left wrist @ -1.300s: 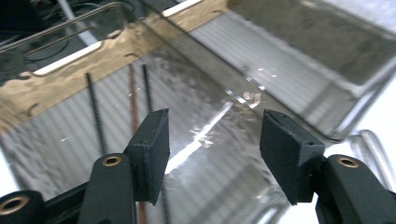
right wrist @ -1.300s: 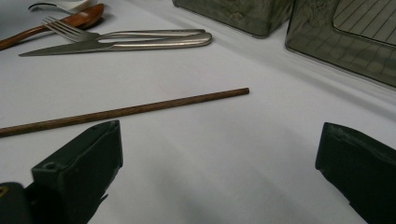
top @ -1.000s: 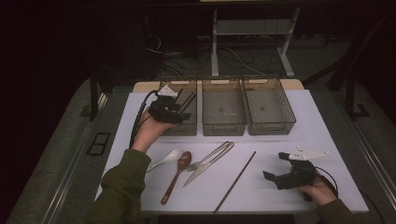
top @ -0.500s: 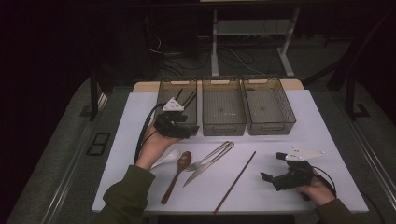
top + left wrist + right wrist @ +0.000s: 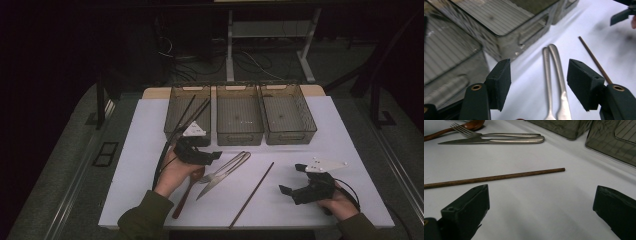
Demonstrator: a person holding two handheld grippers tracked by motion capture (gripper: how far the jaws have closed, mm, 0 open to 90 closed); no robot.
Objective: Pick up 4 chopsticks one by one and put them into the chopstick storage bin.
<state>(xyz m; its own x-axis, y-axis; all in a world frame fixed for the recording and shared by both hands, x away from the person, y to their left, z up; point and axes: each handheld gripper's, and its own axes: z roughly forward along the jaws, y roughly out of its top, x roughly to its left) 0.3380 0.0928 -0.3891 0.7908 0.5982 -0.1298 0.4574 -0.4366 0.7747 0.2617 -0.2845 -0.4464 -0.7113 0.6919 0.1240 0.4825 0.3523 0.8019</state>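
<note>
a: left gripper (image 5: 212, 156) status?
b: located left of centre in the high view, just below the left bin (image 5: 188, 107). jaws stand apart with nothing between the pads; they have just been closing slightly. in the left gripper view the handles of the fork (image 5: 546, 75) and knife (image 5: 559, 75) lie on the table (image 5: 140, 150) between and beyond the two jaws, not touched.

a: position of the cutlery?
b: fork and knife lie side by side at the centre of the high view, handles toward the upper right. the wooden spoon (image 5: 186, 192) lies to their left, partly under the left hand (image 5: 175, 172). a single chopstick (image 5: 252, 194) lies diagonally to their right.

a: right gripper (image 5: 295, 180) status?
b: lower right of the high view, resting on the table. jaws wide apart and empty. in the right gripper view the chopstick crosses the frame above the jaws, clear of them.

a: bins?
b: three in a row at the upper centre; dark sticks (image 5: 192, 107) lean in the left one.
</note>
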